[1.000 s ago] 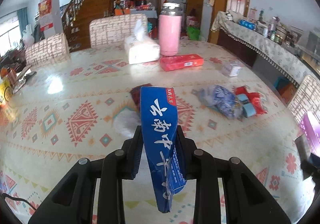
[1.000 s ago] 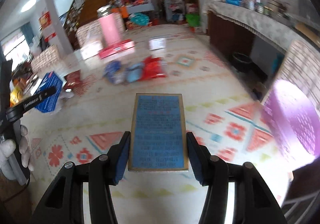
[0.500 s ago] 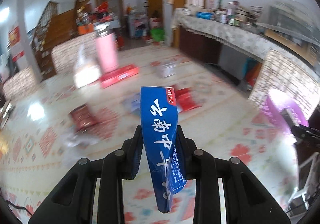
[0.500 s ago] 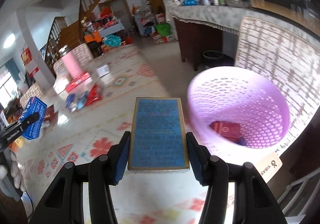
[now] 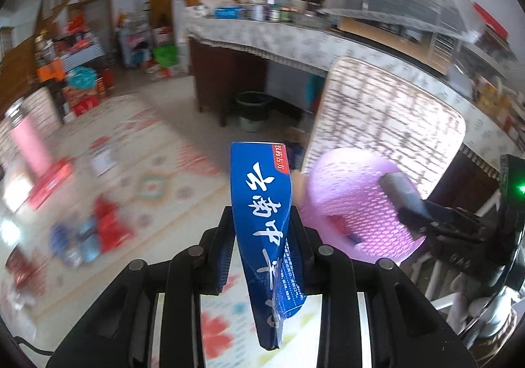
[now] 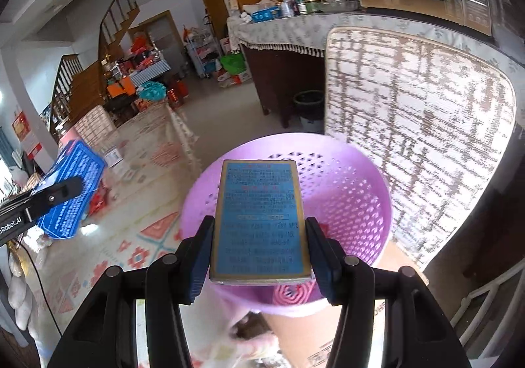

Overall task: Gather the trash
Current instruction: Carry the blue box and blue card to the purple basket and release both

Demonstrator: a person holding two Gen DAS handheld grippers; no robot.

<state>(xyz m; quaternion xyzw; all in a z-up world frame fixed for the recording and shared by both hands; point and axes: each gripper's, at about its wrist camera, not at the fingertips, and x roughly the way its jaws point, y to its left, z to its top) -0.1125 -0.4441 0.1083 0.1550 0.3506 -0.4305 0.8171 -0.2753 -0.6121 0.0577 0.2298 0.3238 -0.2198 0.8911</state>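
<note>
My left gripper (image 5: 262, 230) is shut on a crumpled blue carton with white Chinese lettering (image 5: 265, 223), held upright over the table near its right edge. My right gripper (image 6: 261, 236) is shut on a flat blue box with a gold rim (image 6: 259, 220), held over the mouth of a purple perforated trash basket (image 6: 367, 204). The basket also shows in the left wrist view (image 5: 347, 204), to the right of the carton, with red trash inside. The left gripper and its carton show in the right wrist view (image 6: 70, 191) at the left.
More wrappers (image 5: 88, 236), a red box (image 5: 49, 184) and a pink flask (image 5: 26, 141) lie blurred on the patterned table (image 5: 164, 171). A chair back with a woven pattern (image 6: 413, 151) stands behind the basket. A dark sideboard (image 6: 282, 79) and a floor bin (image 6: 308, 105) stand beyond.
Both grippers have swung right from the table toward the purple basket. The right gripper's blue box now hangs over the basket mouth. Both grips are unchanged.
</note>
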